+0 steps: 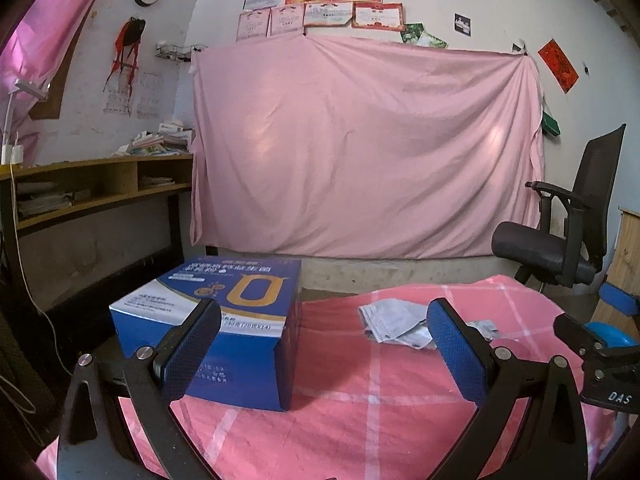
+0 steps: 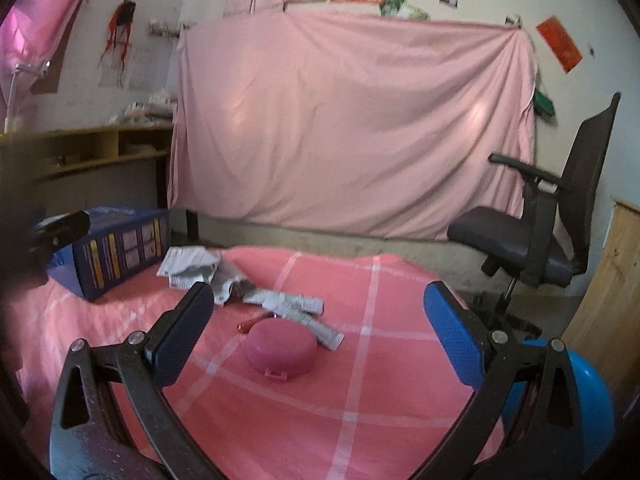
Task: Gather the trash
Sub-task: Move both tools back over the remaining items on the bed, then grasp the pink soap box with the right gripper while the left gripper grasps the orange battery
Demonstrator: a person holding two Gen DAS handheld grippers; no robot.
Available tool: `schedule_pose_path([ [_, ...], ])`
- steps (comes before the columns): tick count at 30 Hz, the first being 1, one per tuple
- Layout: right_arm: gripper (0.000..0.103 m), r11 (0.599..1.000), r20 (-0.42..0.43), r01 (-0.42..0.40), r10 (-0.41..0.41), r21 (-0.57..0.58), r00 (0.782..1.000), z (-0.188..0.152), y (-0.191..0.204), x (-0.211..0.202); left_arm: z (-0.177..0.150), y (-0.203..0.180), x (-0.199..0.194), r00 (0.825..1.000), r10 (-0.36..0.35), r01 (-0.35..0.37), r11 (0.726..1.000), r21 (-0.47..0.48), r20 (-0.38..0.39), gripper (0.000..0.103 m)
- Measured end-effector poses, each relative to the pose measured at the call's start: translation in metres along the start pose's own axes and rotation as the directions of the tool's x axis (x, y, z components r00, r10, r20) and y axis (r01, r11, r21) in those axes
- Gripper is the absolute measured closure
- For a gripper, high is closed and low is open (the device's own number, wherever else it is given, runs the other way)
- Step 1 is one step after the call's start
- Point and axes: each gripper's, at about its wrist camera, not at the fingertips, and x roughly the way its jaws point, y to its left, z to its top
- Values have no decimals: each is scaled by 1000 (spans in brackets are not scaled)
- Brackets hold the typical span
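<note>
Grey crumpled paper (image 2: 200,268) ahead of right tool (image 2: 318,300) — wide, empty, left tool (image 1: 324,330) wide too.

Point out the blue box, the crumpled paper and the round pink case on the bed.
blue box (image 1: 244,292): left wrist view, on its printed top face.
crumpled paper (image 2: 192,266): right wrist view, on the folded sheet by the box.
round pink case (image 2: 280,346): right wrist view, middle of its lid.

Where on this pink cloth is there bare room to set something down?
Free: the near checked cloth in front of the pink round case, and the far right stretch toward the office chair. Crowded: the crumpled papers between the blue box and the case.
</note>
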Motion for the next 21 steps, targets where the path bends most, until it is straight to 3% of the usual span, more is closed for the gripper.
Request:
schedule_pose_path([
  [7, 0, 998, -172, -49, 56, 43, 984, -5, -3, 37, -3, -2, 10, 998, 2, -1, 1000, 10, -61, 2],
  [15, 0, 989, -332, -116, 139, 88, 933, -12, -4, 73, -9, -10, 24, 993, -8, 16, 998, 62, -120, 2],
  [21, 15, 979, -389, -160, 197, 126, 900, -18, -8, 84, -11, -13, 31, 986, -22, 32, 998, 57, -163, 2],
])
